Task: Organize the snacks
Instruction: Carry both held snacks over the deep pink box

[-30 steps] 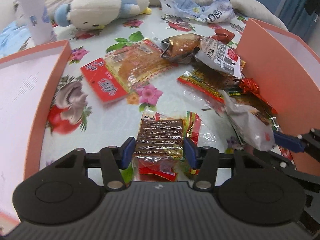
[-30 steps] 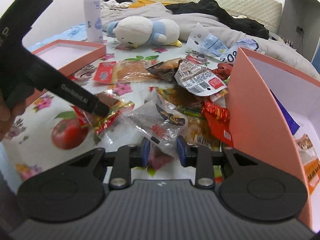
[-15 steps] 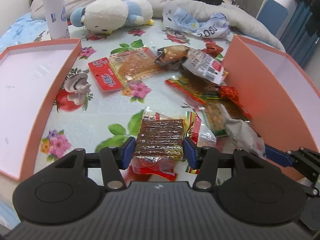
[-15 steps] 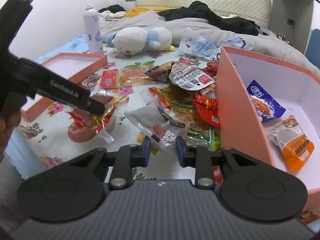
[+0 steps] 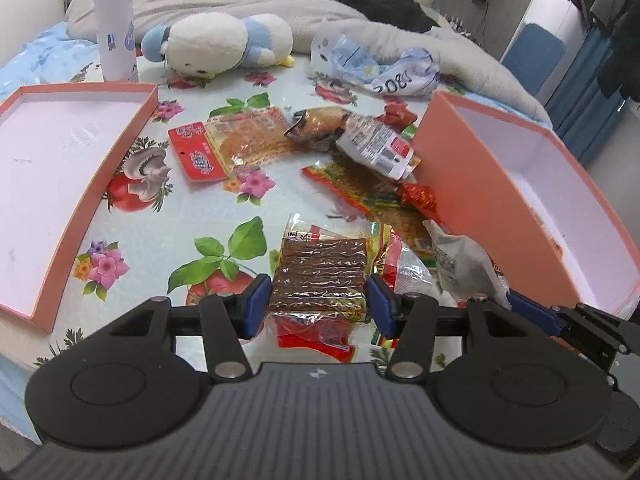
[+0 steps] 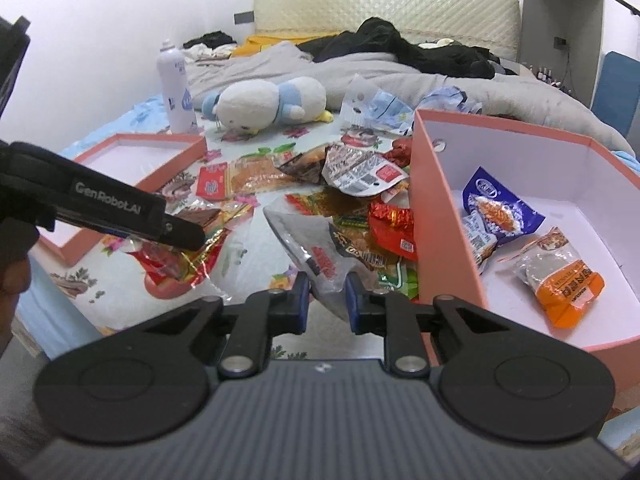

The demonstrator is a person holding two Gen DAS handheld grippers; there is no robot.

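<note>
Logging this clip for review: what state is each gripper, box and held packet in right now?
Left hand-held gripper: shut on brown-strip snack pack, lifted.
Right hand-held gripper: jaws closing on grey foil packet.
Pink box: open, three packets inside.
Pink lid: upturned, nothing inside.
White spray bottle: upright.
Plush toy: lying down.

Two pink boxes (image 6: 448, 216) – three snack packets (image 6: 496, 210) in one – one plush toy (image 6: 266, 104), one bottle (image 6: 174, 84).

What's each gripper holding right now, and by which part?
Left gripper: brown strip snack pack, gripped across its sides near the lower end. Right gripper, jaws closing: grey snack bag, pinched at its bottom corner.
</note>
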